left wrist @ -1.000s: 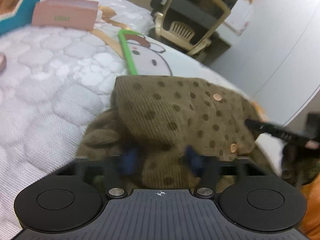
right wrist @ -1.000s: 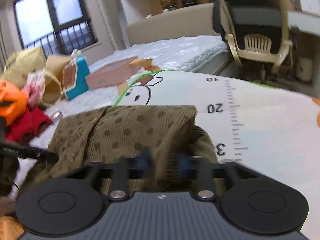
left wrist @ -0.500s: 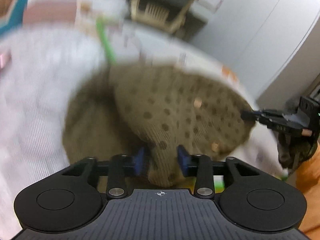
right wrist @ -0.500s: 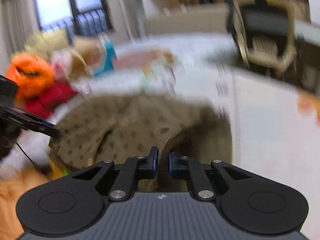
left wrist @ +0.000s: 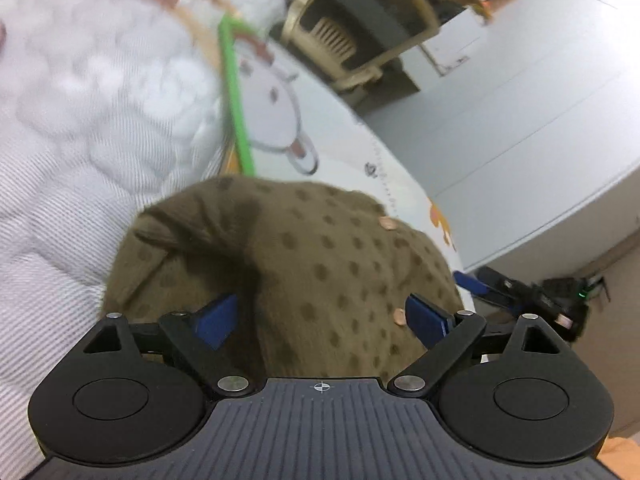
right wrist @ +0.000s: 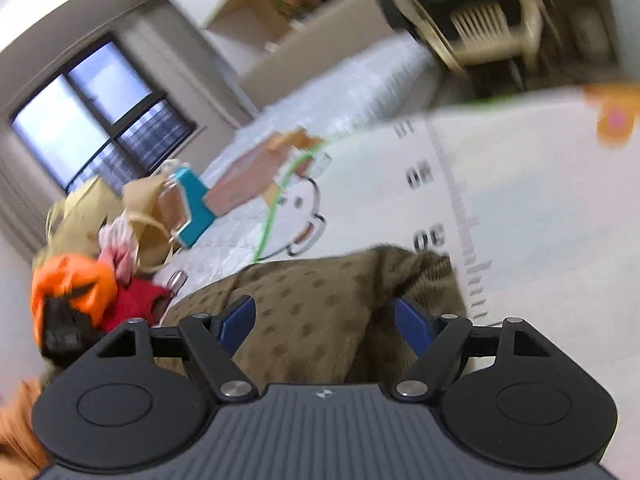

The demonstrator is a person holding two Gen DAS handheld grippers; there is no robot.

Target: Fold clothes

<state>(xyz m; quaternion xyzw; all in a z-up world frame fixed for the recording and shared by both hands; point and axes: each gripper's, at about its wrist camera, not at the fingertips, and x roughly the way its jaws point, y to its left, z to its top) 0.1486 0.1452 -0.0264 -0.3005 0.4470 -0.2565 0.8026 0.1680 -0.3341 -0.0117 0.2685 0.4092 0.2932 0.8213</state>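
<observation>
Both tools now wide apart, off brown garment [left wrist: 320, 264].

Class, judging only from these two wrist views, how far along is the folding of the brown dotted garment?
Done: the brown dotted garment lies bunched in a doubled-over bundle on the mat. In hand: nothing; the left gripper and right gripper are both open. Left: neatening the lumpy edges, then probably the clothes pile.

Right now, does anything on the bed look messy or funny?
Yes. The brown dotted garment lies bunched, with a thick ridge of cloth puckered up instead of flat. Behind it, by the window, orange and red clothes and paper bags sit in a jumbled heap. Nothing looks spilled or torn.
</observation>
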